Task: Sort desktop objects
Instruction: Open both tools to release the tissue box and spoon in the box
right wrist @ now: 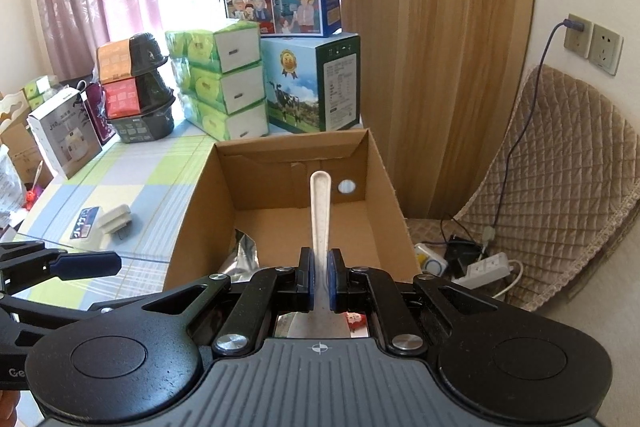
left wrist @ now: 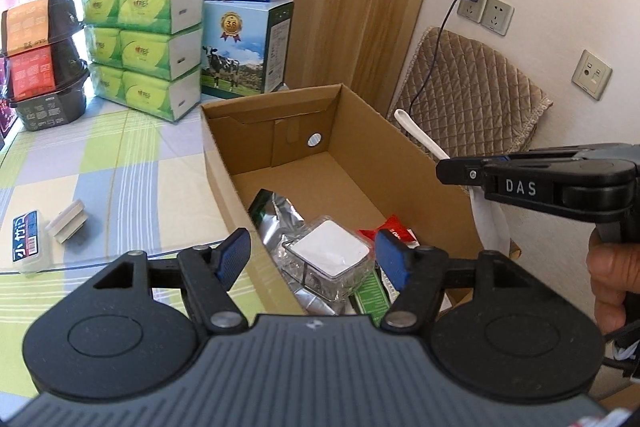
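A cardboard box [left wrist: 218,163] stands open on the checked tablecloth, its rim also in the right wrist view [right wrist: 196,199]. Inside lie silver foil packets [left wrist: 280,223], a red sachet [left wrist: 394,229] and a clear plastic case with white contents [left wrist: 330,261]. My left gripper [left wrist: 311,259] is open, its blue pads on either side of and above that case, not touching it. My right gripper [right wrist: 320,281] is shut on the handle of a white spoon [right wrist: 321,211], held over the box with the handle end pointing forward. From the left wrist view that gripper [left wrist: 444,171] hovers by the box's right wall.
On the tablecloth left of the box lie a small blue-labelled case [left wrist: 30,247] and a white plug adapter [left wrist: 68,225]. Green tissue packs [left wrist: 148,51], stacked black bowls [left wrist: 44,63] and milk cartons [left wrist: 244,51] line the back. A quilted chair [right wrist: 560,187] with a power strip [right wrist: 488,269] is on the right.
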The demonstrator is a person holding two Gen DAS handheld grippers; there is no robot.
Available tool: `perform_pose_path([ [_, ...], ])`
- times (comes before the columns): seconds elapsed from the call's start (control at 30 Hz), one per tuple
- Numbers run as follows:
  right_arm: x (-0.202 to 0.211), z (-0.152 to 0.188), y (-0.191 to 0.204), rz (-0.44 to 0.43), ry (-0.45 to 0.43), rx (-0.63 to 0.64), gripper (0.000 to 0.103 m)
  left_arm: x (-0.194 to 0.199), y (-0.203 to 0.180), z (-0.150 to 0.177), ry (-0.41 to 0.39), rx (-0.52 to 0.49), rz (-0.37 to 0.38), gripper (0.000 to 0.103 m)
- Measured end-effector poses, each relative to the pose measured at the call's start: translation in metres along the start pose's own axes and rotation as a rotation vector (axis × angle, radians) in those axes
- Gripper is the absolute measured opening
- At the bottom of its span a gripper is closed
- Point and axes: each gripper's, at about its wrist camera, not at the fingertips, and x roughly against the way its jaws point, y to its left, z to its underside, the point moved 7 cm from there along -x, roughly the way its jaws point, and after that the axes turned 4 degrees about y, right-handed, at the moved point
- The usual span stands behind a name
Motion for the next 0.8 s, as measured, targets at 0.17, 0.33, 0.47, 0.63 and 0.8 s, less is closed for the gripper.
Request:
perform_pose_path([
  [0.17,-0.003,-0.007,0.002,-0.002,-0.026,0.0,0.004,0.003,0.006,0.003,0.002,0.009,-0.005,0.064],
  [0.33,0.001,-0.007,-0.006,0.005,-0.052,-0.041,0.05,0.006,0.011,0.007,0.002,0.017,-0.014,0.066],
  [0.47,0.007,-0.001,-0.008,0.0,-0.042,-0.05,0.051,0.01,0.013,0.011,0.006,0.025,-0.015,0.067],
  [0.63,0.017,0.005,-0.005,-0.01,-0.036,-0.06,0.052,0.018,0.014,0.016,0.005,0.028,-0.023,0.068],
  [0.8,0.03,0.014,0.005,-0.026,-0.032,-0.06,0.057,0.03,0.017,0.021,-0.004,0.028,-0.042,0.076],
])
